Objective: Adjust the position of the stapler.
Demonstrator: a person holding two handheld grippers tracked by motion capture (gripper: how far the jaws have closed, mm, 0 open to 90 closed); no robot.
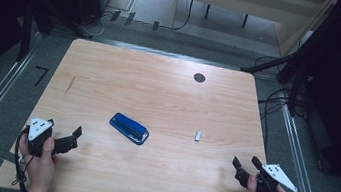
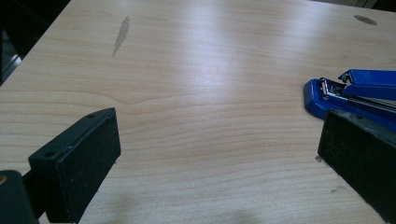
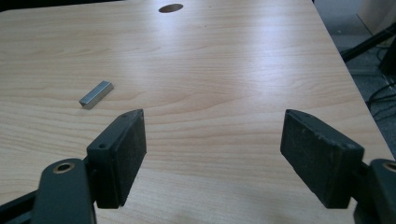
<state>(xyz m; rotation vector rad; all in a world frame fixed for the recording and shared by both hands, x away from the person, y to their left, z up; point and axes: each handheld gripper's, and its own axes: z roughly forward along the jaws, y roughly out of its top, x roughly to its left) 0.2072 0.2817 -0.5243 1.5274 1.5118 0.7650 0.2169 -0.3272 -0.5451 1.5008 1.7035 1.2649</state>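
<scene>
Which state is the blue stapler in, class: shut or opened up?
Partly open: in the left gripper view the blue stapler's top arm sits raised off its base, exposing the metal magazine.

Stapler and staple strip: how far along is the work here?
Nothing looks done. The blue stapler lies mid-table, the small staple strip apart to its right. The left gripper and right gripper are open near the table's front edge, holding nothing. Every grasp remains.

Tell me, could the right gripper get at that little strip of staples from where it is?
Probably yes. The right gripper stands open near the table's edge, and bare wood lies between it and the staple strip. The blue stapler lies off to the side.
</scene>
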